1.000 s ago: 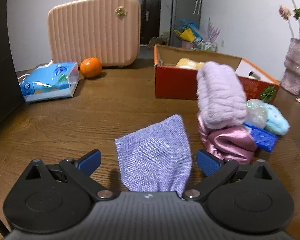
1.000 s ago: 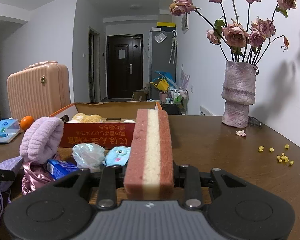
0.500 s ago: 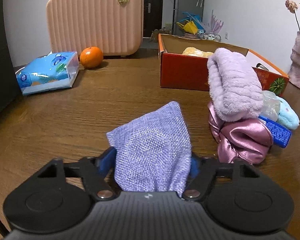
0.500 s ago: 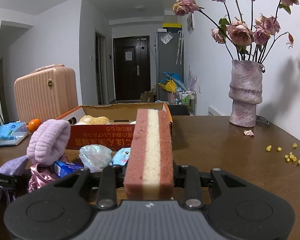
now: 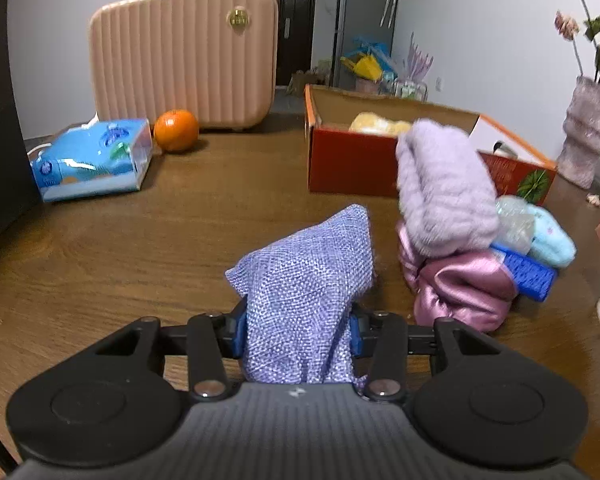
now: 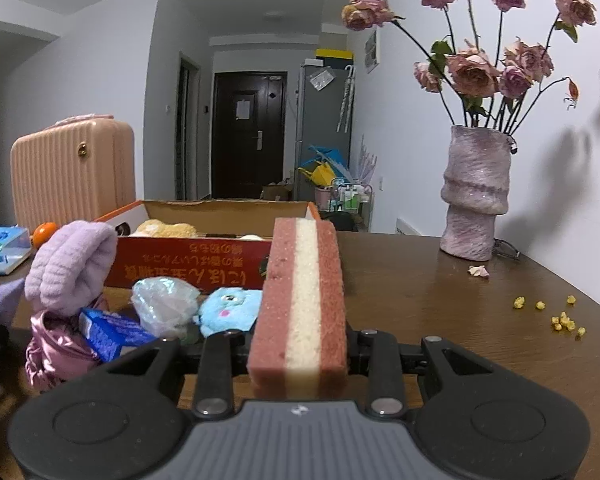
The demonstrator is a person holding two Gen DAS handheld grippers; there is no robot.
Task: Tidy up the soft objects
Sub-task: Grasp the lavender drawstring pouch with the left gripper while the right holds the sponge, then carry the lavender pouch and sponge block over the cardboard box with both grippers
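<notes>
Because both tools are already loaded, the question is how each soft thing will ride on the way to the red cardboard box, which sits in the upper middle of the left wrist view with a yellowish plush item inside. The left gripper has its blue pads pressed into the sides of a lavender woven pouch at the lower centre of that frame; the cloth bulges above the pads and folds over at its tip, so it looks light and limp, and it will probably sag or slip if pinched only at an edge. A hold low on its bunched body, as here, seems the safer one. The right gripper is clamped on a pink-and-cream layered sponge standing on edge at the centre of the right wrist view; it looks airy and springy, likely to squash under a hard squeeze yet stiff enough to keep its slab shape. To the right of the pouch lies a heap: a fluffy lilac roll on a shiny pink satin piece, with a blue packet, a crinkled clear bag and a pale blue plush beside them. The satin looks slippery and may slide from smooth pads, whereas the fluffy roll should compress and grip easily around its middle.
</notes>
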